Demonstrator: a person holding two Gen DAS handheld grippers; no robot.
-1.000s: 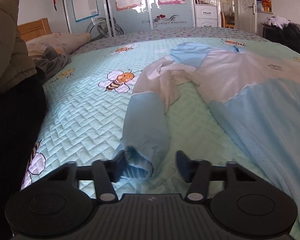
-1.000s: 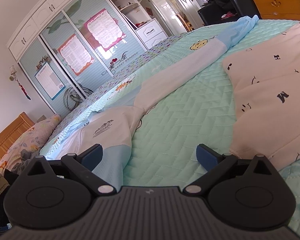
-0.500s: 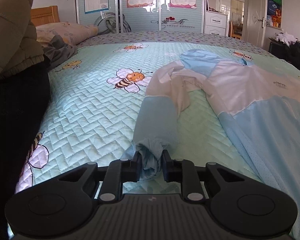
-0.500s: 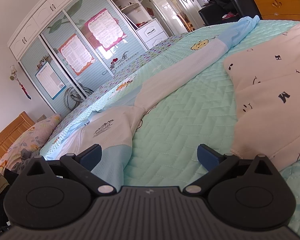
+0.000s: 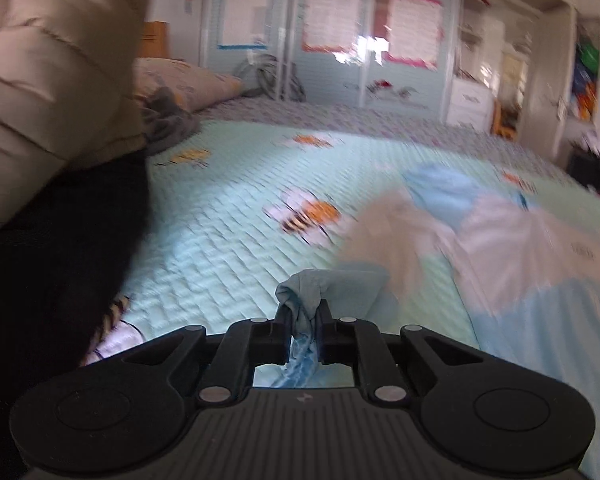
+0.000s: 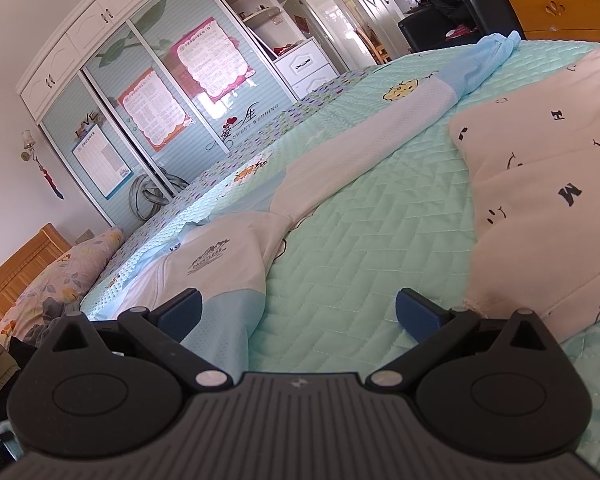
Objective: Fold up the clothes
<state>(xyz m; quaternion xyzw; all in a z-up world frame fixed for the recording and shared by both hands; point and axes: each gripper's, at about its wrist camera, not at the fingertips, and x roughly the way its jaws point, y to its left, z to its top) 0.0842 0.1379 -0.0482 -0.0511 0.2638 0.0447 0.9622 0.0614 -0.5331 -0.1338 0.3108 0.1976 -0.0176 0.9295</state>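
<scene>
The left gripper (image 5: 304, 320) is closing, its jaws pinching the light-blue sleeve cuff (image 5: 306, 300) of the blue-and-white jacket (image 6: 228, 264) spread on the quilted bedspread (image 6: 380, 240). The right gripper (image 6: 298, 308) hangs open over the bedspread, gripping nothing.

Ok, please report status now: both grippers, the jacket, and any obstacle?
Left gripper closing on the blue sleeve cuff, cuff pinched. Right gripper open, empty, above the quilt. Jacket lies unfolded. Cream garment beside it, not blocking.
</scene>
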